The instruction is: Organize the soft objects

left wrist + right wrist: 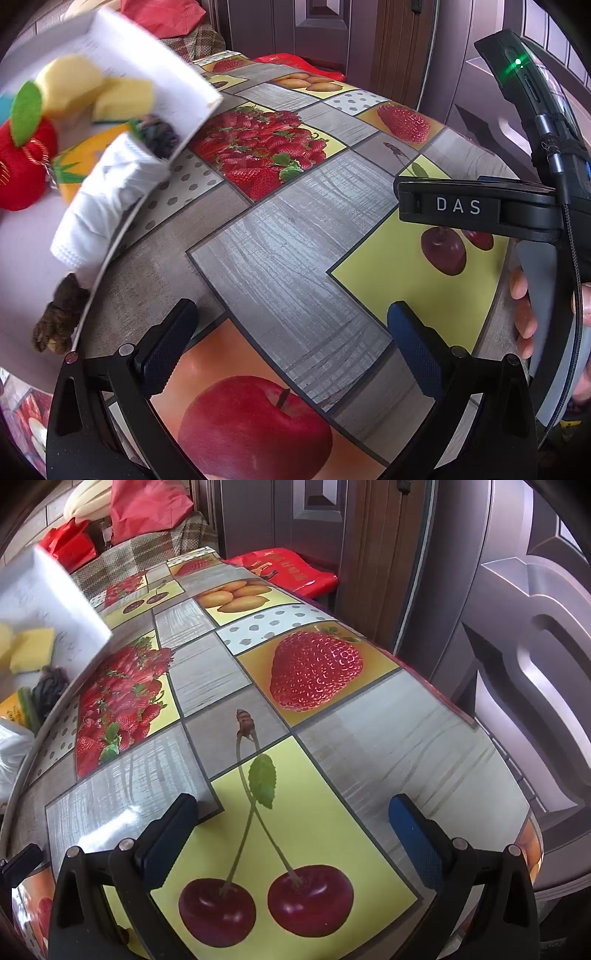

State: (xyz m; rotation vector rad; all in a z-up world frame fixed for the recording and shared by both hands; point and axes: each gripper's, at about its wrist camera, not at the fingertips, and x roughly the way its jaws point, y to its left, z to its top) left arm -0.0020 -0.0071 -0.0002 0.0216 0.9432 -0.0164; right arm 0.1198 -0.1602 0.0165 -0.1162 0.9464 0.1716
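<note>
Glossy fruit-print tablecloth (pixel 229 679), fuzzy red plush apple (pixel 22 173)

Glossy printed tablecloth (pixel 325 746), matt white box (pixel 155 62).
Box holds spongy yellow foam blocks (pixel 123 98), plush red apple (pixel 22 166), waffle-weave white cloth (pixel 107 206); gripper pads (pixel 417 350) rough-textured.

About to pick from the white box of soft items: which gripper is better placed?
Left. The left gripper, open and empty, has the white box close at its left; the right gripper, also open, sees it farther away.
</note>
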